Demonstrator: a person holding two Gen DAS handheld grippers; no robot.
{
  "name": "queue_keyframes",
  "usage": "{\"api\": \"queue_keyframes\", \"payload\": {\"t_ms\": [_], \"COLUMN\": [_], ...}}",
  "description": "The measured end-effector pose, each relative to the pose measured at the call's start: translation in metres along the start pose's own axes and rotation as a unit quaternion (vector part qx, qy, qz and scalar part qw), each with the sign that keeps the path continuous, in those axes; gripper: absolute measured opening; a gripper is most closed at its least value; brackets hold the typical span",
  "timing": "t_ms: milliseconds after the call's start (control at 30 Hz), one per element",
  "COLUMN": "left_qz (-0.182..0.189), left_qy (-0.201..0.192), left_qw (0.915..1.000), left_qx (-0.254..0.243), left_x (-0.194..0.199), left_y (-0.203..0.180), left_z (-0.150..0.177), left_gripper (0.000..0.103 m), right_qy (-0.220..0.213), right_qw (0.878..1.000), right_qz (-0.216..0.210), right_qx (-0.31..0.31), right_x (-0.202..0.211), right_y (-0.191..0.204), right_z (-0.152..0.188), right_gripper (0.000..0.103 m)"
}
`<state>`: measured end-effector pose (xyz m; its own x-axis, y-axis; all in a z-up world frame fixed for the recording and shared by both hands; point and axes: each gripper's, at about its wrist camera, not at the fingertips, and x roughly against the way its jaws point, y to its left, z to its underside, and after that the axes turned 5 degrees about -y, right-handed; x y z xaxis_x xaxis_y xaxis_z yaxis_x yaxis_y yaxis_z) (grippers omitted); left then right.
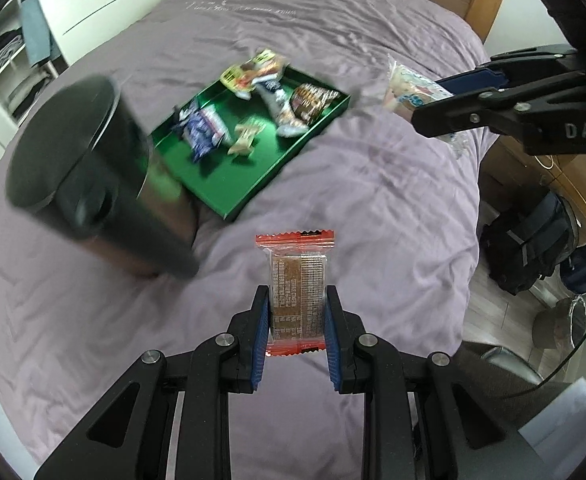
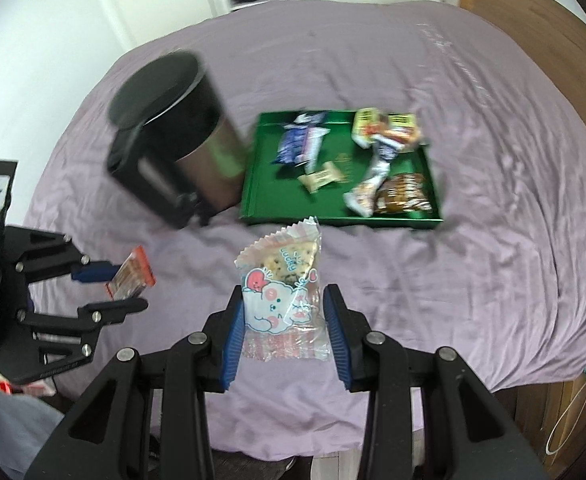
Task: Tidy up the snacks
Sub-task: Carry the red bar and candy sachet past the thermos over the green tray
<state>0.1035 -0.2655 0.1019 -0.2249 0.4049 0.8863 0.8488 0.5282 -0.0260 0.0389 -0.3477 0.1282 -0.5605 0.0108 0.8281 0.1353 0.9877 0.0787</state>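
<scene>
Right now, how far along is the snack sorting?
Several wrapped snacks already lie in the green tray. In hand: left gripper clamps the red-edged bar; right gripper clamps the cartoon-print cake packet. Left: both into the tray. No loose snacks show on the bedspread.

Red-edged brown snack bar [image 1: 296, 295] and cartoon-printed cookie pack [image 2: 283, 292], both upright; green tray [image 1: 229, 184] holds 5 snacks (blurred).

"DAS" shows on the right hand-held gripper [image 1: 433, 110]; "lucky" on the cartoon-printed snack packet [image 2: 283, 300].
</scene>
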Motion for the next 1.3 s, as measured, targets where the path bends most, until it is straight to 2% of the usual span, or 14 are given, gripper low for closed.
{"api": "queue_keyframes", "payload": {"t_ms": [233, 433, 667, 967, 1167, 1300], "left_qz": [-0.009, -0.044, -0.090, -0.126, -0.133, -0.132], "left_qy": [-0.014, -0.023, -0.008, 0.019, 0.034, 0.039], "left_qw": [0.9996, 0.9963, 0.9867, 0.9744, 0.9674, 0.9660], "left_qx": [0.025, 0.071, 0.135, 0.185, 0.213, 0.219], "left_x": [-0.029, -0.069, -0.133, -0.192, -0.215, -0.223], "left_y": [0.002, 0.023, 0.049, 0.074, 0.088, 0.091], "left_z": [-0.053, -0.093, -0.126, -0.134, -0.128, -0.124], "left_gripper": [0.021, 0.021, 0.021, 0.021, 0.021, 0.021], "right_qy": [-0.022, -0.045, -0.051, -0.038, -0.031, -0.024], "right_qw": [0.999, 0.998, 0.999, 0.999, 0.998, 0.998], "right_qz": [0.012, 0.004, -0.007, -0.033, -0.049, -0.053], "right_qx": [-0.022, -0.033, -0.014, 0.014, 0.028, 0.032], "right_x": [-0.019, -0.047, -0.093, -0.159, -0.197, -0.216], "right_y": [-0.037, -0.065, -0.086, -0.103, -0.097, -0.092], "right_z": [-0.024, -0.053, -0.088, -0.119, -0.131, -0.133], "right_gripper": [0.000, 0.000, 0.000, 0.000, 0.000, 0.000]}}
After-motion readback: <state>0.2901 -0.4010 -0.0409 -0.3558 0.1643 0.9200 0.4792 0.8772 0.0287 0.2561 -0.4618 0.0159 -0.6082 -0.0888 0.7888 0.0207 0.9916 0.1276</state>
